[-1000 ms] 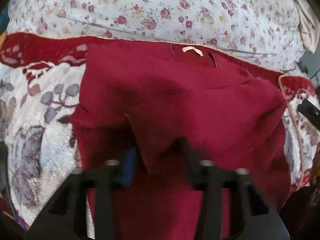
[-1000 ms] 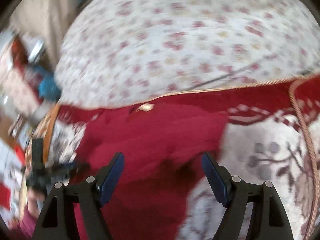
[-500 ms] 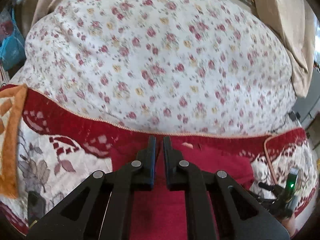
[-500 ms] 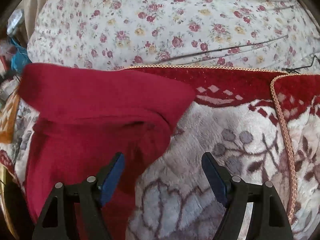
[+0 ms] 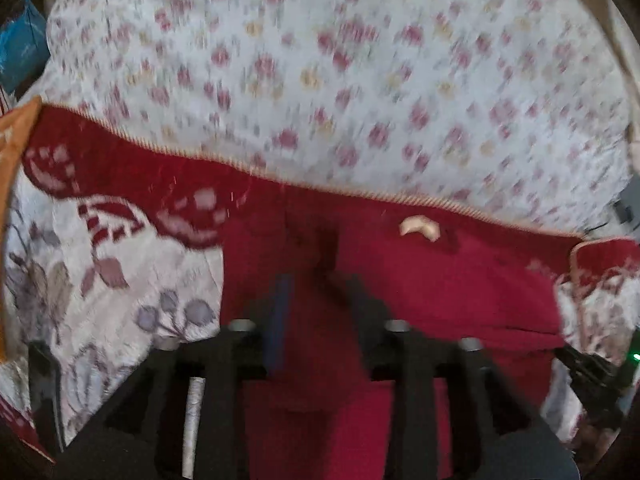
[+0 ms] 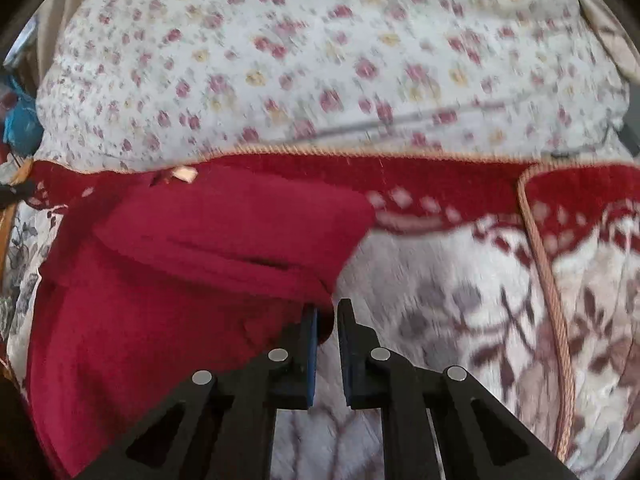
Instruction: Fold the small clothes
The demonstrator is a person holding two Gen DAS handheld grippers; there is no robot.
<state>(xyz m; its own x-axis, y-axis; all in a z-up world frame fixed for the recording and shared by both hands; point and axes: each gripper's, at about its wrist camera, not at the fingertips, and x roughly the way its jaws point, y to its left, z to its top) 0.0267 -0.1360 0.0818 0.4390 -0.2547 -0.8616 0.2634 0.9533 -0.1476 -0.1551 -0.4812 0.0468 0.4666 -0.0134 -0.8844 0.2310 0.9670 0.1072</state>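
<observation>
Right gripper (image 6: 327, 322) sits low in the middle of its own view, its jaws just drawn together and clamped on the lower right corner of the red garment (image 6: 192, 280). That garment fills the left half of the frame, its upper part folded down over the rest, a small pale label (image 6: 184, 173) near its top edge. It lies on a red-and-white patterned blanket (image 6: 460, 300) with a braided cord border (image 6: 548, 292); a floral sheet (image 6: 320, 60) covers the upper frame.

In the left wrist view, blurred by motion, the left gripper (image 5: 320, 312) hangs at the lower centre above the garment (image 5: 440, 288). Its jaws have just been opening and stand apart, with red cloth seen between them but not pinched. The label (image 5: 420, 227) shows right of centre, the blanket (image 5: 120, 280) at left.
</observation>
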